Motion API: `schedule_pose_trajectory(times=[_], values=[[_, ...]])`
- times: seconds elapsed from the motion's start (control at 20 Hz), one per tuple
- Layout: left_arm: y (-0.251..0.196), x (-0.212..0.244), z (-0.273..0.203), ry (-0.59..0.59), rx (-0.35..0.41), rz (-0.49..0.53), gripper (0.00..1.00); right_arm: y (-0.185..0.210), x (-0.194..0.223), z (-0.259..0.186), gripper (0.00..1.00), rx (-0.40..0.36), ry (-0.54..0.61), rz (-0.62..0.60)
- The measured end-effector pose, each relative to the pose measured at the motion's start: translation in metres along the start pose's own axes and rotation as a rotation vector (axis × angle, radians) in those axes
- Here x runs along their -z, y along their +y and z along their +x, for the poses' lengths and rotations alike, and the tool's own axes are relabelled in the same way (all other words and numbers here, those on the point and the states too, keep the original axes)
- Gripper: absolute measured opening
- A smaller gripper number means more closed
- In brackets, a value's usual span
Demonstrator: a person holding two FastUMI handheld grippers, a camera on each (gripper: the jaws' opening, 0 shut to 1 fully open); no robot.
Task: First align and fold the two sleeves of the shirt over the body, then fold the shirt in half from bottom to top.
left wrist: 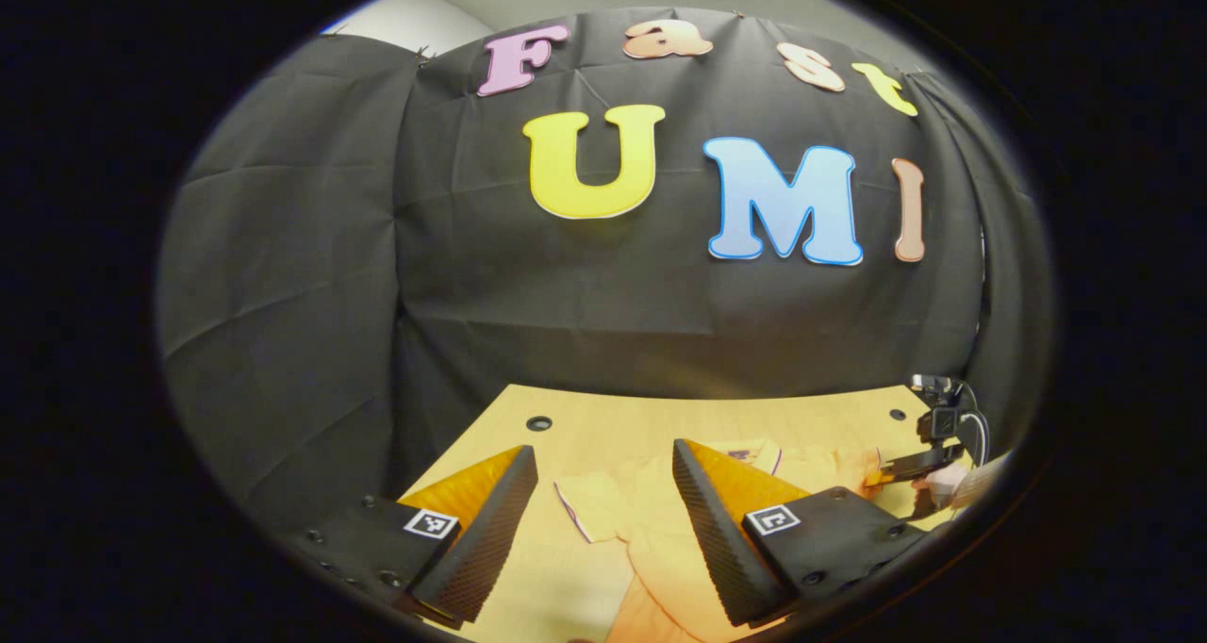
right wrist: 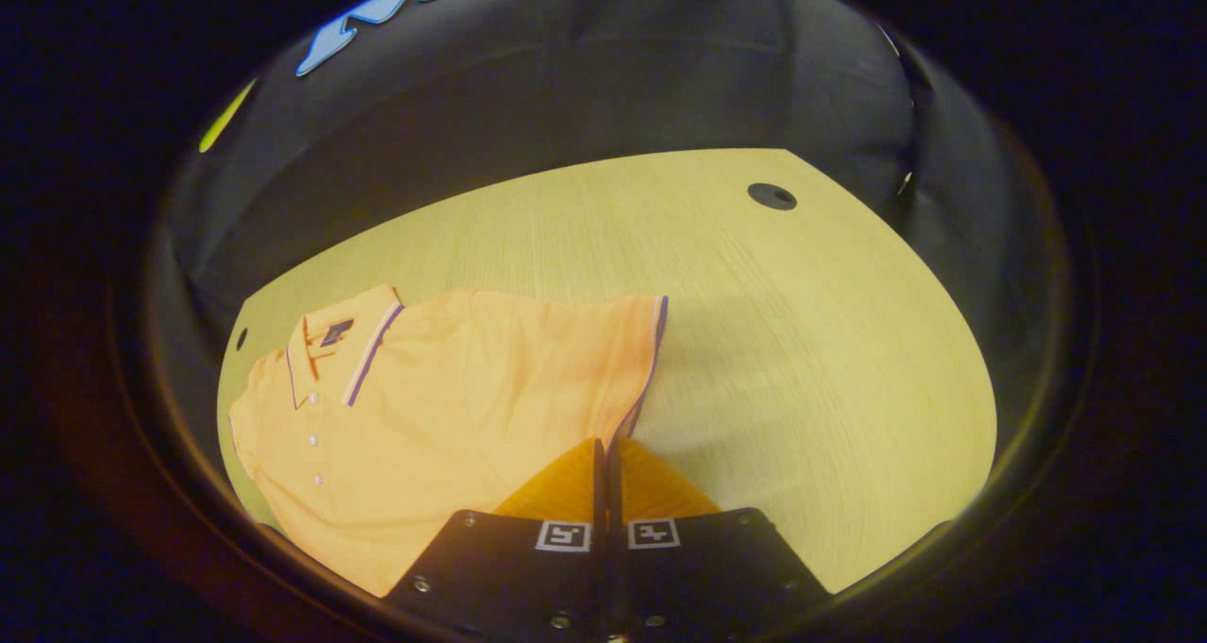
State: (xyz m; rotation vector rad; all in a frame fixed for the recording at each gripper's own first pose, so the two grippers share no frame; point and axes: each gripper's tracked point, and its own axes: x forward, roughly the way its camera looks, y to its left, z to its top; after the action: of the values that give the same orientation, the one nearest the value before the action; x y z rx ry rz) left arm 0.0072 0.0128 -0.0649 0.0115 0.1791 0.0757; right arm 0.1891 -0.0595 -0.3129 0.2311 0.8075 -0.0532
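Note:
An orange polo shirt (right wrist: pixel 453 388) with purple trim lies flat on the wooden table (right wrist: pixel 801 360), collar (right wrist: pixel 325 341) to the left in the right gripper view. My right gripper (right wrist: pixel 603 447) is shut on the trimmed cuff of the sleeve (right wrist: pixel 651 360), which is drawn up toward its fingertips. In the left gripper view my left gripper (left wrist: pixel 603 450) stands open above the shirt (left wrist: pixel 660 549), with the other sleeve (left wrist: pixel 585 506) lying between its fingers, untouched. Farther right there, the right gripper (left wrist: pixel 919 464) shows with the hand (left wrist: pixel 952 483) that holds it.
The table (left wrist: pixel 603 417) has small round holes (right wrist: pixel 771 195) near its corners (left wrist: pixel 538 423). Black cloth walls close in behind and beside it. Bare wood stretches to the right of the shirt in the right gripper view.

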Motion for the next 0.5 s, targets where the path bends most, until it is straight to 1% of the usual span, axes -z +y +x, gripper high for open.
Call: schedule_pose_trajectory(times=[0.1, 0.25, 0.4, 0.5], values=[[0.001, 0.000, -0.001, 0.001, 0.003, -0.002, 0.94, 0.001, -0.002, -0.001, 0.00, 0.011, 0.006, -0.033], [0.004, 0.002, -0.001, 0.002, 0.001, -0.005, 0.95, 0.012, -0.020, -0.009, 0.00, 0.020, -0.042, -0.063], [0.008, 0.002, -0.003, -0.001, -0.002, -0.007, 0.95, 0.035, -0.039, -0.018, 0.00, -0.005, -0.087, -0.105], [0.013, 0.002, -0.004, -0.002, -0.010, -0.006, 0.95, 0.057, -0.050, -0.024, 0.00, -0.033, -0.112, -0.145]])
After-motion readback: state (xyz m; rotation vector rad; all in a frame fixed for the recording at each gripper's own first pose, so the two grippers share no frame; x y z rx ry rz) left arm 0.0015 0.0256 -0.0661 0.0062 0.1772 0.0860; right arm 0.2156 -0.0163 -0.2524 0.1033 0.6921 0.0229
